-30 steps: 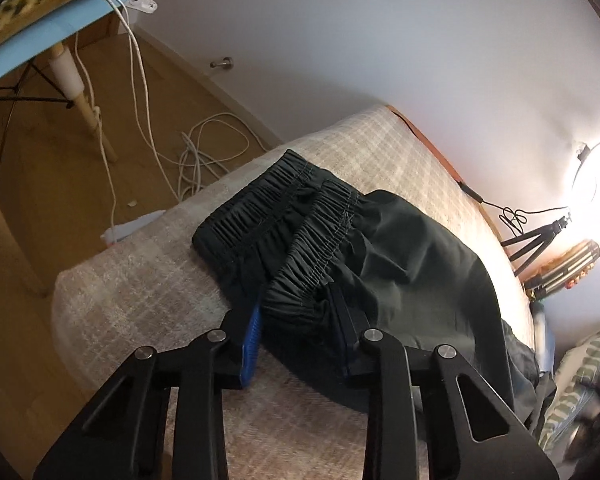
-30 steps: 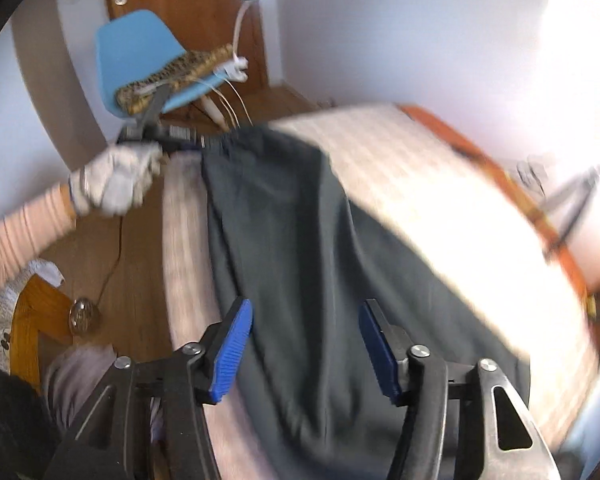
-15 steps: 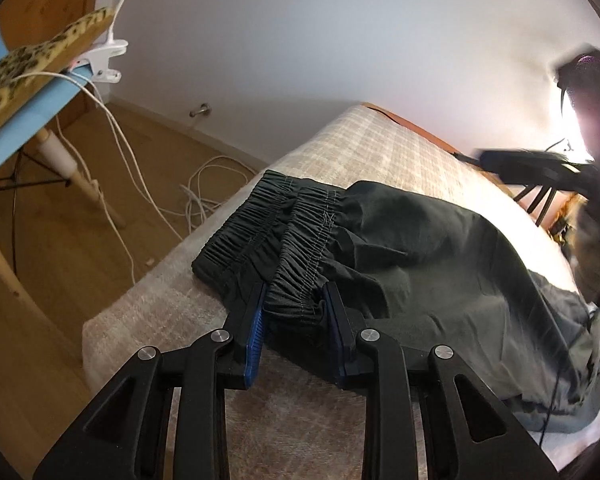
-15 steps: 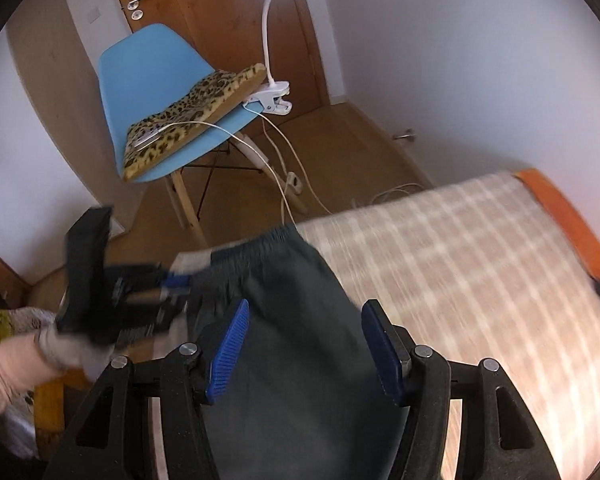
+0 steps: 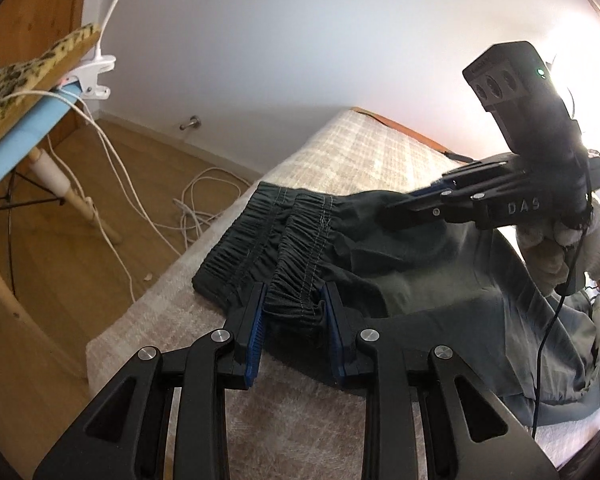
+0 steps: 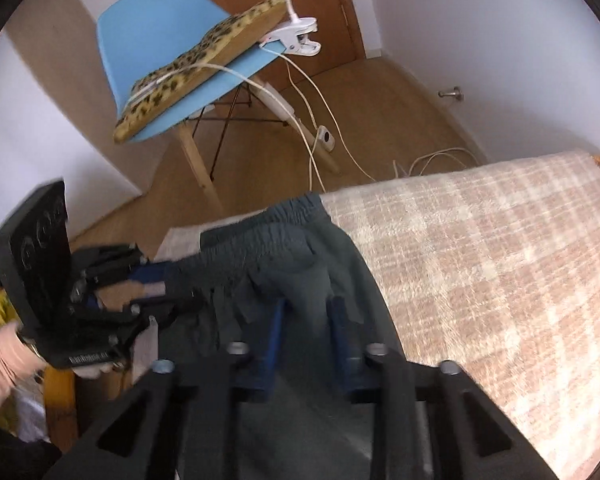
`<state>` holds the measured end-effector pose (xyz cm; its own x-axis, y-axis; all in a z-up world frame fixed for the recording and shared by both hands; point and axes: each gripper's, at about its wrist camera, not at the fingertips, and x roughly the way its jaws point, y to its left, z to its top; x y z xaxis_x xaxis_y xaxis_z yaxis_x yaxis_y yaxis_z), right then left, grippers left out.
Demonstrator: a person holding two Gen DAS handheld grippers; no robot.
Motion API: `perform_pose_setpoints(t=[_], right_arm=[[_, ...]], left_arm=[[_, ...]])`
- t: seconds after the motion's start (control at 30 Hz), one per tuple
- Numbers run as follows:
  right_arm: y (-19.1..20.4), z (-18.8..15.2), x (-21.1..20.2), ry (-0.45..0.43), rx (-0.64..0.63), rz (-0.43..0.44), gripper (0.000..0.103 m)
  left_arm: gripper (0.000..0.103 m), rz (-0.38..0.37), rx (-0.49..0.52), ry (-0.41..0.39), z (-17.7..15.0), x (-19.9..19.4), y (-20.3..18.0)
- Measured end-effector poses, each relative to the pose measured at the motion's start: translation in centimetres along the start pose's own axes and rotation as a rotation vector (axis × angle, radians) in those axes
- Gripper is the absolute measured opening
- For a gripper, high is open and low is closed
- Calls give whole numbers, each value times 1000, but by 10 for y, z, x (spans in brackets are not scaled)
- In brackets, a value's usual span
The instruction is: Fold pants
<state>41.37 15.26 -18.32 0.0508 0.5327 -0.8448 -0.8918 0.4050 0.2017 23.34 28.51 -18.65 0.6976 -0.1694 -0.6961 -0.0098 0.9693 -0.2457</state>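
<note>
Pants (image 5: 399, 264) dark, lying on plaid bed cover (image 5: 379, 160), elastic waistband (image 5: 300, 236) bunched at near-left end by bed edge, legs trailing off right. Left gripper (image 5: 294, 316) clamped on near waistband corner, gathered fabric pressed between blue pads (image 5: 256, 336); same hold as a second ago, wrist only rolled a bit. Right gripper (image 6: 305, 332) just arrived: a second ago wide apart and hovering over mid-leg, half a second ago still apart above upper fabric, now jaws closing on a pinch of cloth just behind far side of waistband, fabric visibly between them and tenting up. Seen from left wrist view, right gripper (image 5: 395, 212) tips down on fabric, gloved hand (image 5: 555, 248) behind. Means both waistband ends likely secured, so lift or fold-over probably next; fold itself not yet made. Blue chair (image 6: 160, 44) with leopard cushion, clip lamp and cables on floor beyond, unrelated.
</note>
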Motion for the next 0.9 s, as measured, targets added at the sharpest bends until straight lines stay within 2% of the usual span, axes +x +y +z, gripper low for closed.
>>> perform_pose_setpoints(t=[0.03, 0.1, 0.2, 0.27, 0.4, 0.5, 0.53, 0.57, 0.6, 0.63, 0.67, 0.73, 0.83, 0.9], right_arm=[[3, -1, -3, -2, -12, -7, 0], [9, 2, -13, -39, -25, -52, 0], [13, 18, -28, -119, -11, -46, 0], [16, 29, -26, -136, -19, -66, 0], [14, 37, 1, -90, -30, -133, 0], [8, 31, 11, -74, -2, -130, 2], [7, 29, 10, -74, 12, -132, 5], [4, 27, 7, -84, 27, -146, 15], [3, 24, 2, -97, 39, -157, 37], [2, 21, -3, -115, 49, -170, 49], [2, 17, -10, -135, 61, -188, 51], [1, 6, -33, -178, 100, -206, 53], [2, -15, -71, -249, 164, -226, 71], [8, -39, -105, -309, 187, -289, 82]], left_arm=[[25, 0, 2, -5, 2, -1, 0], [25, 1, 0, -27, 7, -7, 1], [25, 36, 3, -62, 19, -14, 10], [25, 50, -7, -58, 23, -12, 18], [25, 35, -47, 8, 21, 7, 31], [26, 35, -51, 26, 16, 12, 32], [29, 40, -53, 33, 16, 12, 32], [32, 39, -56, 38, 16, 11, 32], [35, 49, -56, 43, 16, 9, 32], [43, 62, -51, 40, 16, 6, 31], [53, 73, -47, 36, 17, 1, 30], [57, 82, -43, 21, 20, -10, 29], [59, 78, -32, -6, 27, -29, 17], [62, 57, -8, -19, 31, -42, 0]])
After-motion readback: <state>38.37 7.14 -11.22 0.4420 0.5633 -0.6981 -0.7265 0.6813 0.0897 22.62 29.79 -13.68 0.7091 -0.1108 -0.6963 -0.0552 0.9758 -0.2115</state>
